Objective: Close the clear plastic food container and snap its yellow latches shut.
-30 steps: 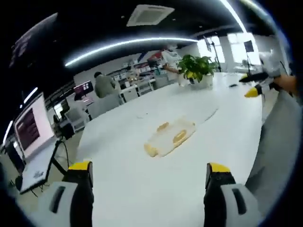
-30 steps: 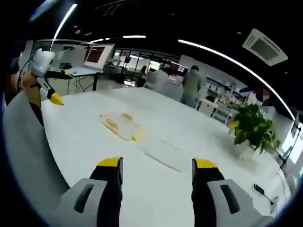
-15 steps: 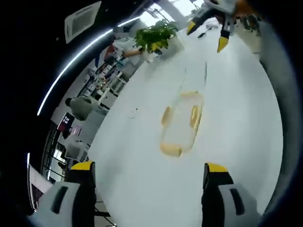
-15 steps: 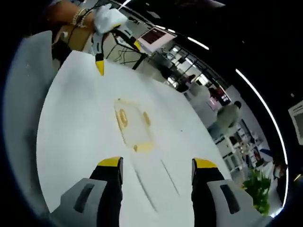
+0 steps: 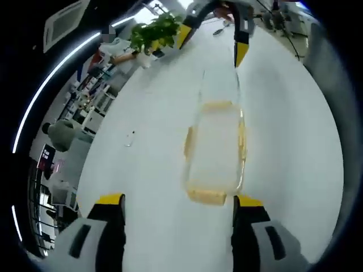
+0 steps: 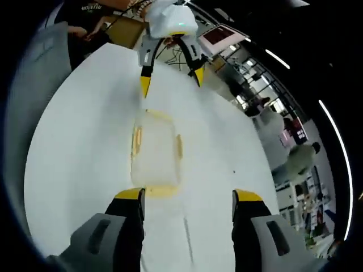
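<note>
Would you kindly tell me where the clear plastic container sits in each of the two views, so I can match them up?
Left gripper view: the clear container lies centre, just above and between this tool's jaws, long side running away.
Right gripper view: the container lies centre-left, just beyond the jaws.
Shared landmark: the white table it rests on, with the opposite tool at the container's far end in each view.

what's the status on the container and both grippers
Both grippers open, left gripper and right gripper at opposite ends of the container. Container on the table, untouched, lid flat beside it. Nothing in the way.
</note>
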